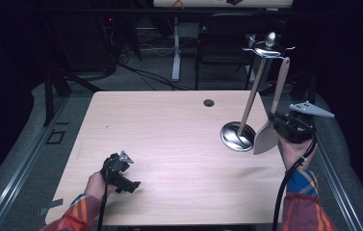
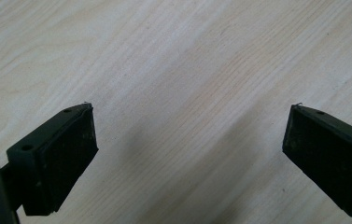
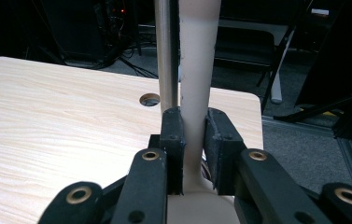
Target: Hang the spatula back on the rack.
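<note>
A metal utensil stand rises at the table's right, with a round shiny base [image 1: 237, 136], a slanted pole [image 1: 251, 98] and hooks at the top [image 1: 268, 49]. My right gripper [image 1: 274, 120] is shut on the neck of a beige spatula [image 1: 265, 138]. The spatula's blade hangs beside the base, and its handle tip reaches up near a hook. In the right gripper view the jaws [image 3: 194, 133] clamp the beige spatula handle [image 3: 197, 56], with the stand's pole [image 3: 164, 46] just behind it. My left gripper [image 1: 130, 185] rests open at the front left, with bare wood between its jaws [image 2: 191, 112].
The light wood table [image 1: 160, 139] has a cable hole [image 1: 209, 102] near its far edge. A dark chair [image 1: 225, 43] and a white desk leg [image 1: 175, 48] stand beyond it. Grey floor with rails runs along both sides.
</note>
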`<state>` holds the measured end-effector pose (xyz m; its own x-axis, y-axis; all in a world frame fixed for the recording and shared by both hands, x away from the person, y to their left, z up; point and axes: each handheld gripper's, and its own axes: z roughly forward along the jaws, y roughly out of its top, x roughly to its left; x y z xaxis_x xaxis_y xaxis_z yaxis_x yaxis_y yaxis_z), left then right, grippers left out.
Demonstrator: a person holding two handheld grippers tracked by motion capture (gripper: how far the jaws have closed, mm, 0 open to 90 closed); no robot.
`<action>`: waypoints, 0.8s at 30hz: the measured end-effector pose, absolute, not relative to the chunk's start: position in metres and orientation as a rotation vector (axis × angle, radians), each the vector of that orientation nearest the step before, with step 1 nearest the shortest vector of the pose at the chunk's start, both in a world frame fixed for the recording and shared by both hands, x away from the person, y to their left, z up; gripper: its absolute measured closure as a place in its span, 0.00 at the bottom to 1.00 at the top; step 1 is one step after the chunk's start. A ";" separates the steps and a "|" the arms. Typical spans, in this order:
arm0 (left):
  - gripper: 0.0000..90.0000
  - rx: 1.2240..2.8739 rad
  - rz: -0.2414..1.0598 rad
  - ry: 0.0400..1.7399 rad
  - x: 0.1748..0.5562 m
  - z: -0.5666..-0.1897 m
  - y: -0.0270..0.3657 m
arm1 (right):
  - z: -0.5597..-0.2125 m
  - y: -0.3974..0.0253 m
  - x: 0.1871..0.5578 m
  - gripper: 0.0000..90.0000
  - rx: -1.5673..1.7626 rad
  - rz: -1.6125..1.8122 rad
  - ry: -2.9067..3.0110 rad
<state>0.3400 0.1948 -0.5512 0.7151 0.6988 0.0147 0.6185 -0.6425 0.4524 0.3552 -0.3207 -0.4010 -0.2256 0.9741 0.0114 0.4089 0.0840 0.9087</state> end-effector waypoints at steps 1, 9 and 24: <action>0.03 2.504 0.261 1.016 0.340 -0.551 0.195 | -0.401 -0.320 0.357 0.87 1.379 1.109 1.718; 0.03 2.505 0.262 1.017 0.340 -0.551 0.195 | -0.400 -0.319 0.359 0.87 1.386 1.105 1.729; 0.03 2.512 0.259 1.026 0.341 -0.553 0.195 | -0.400 -0.319 0.366 0.81 1.393 1.074 1.754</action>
